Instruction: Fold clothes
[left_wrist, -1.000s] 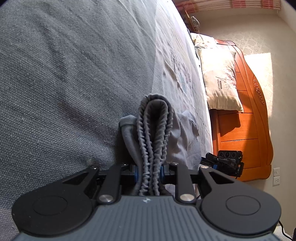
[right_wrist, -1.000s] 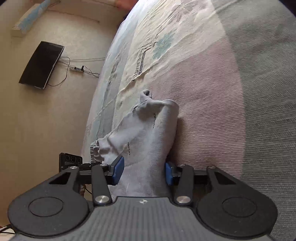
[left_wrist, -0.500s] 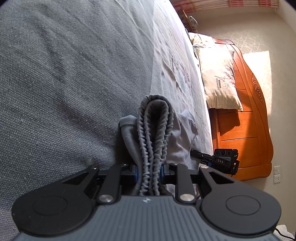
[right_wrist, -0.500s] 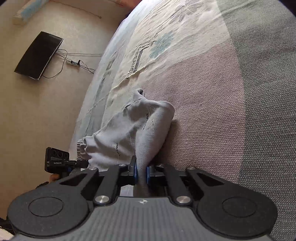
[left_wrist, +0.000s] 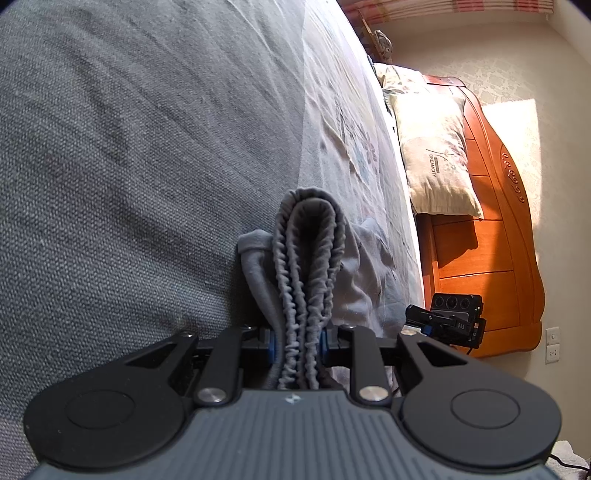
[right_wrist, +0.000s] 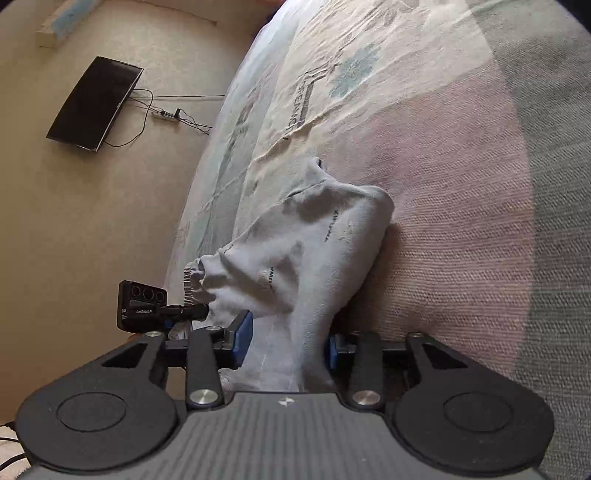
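we see our left gripper (left_wrist: 297, 341) tilted downward, clamped on grey shorts (right_wrist: 314, 258); our right gripper (right_wrist: 288, 343) opening around them.

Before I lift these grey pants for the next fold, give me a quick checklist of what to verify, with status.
1. Left gripper clamped on the elastic waistband: ok.
2. Right gripper gripping the grey pants: not ok; its jaws are opening, cloth between the pads but not pressed.
3. Waistband layers bunched together in the left grip: ok.
4. Pants flat on the bed cover: not ok; the cloth is humped and creased.
5. Far end of the pants straight: cannot tell.
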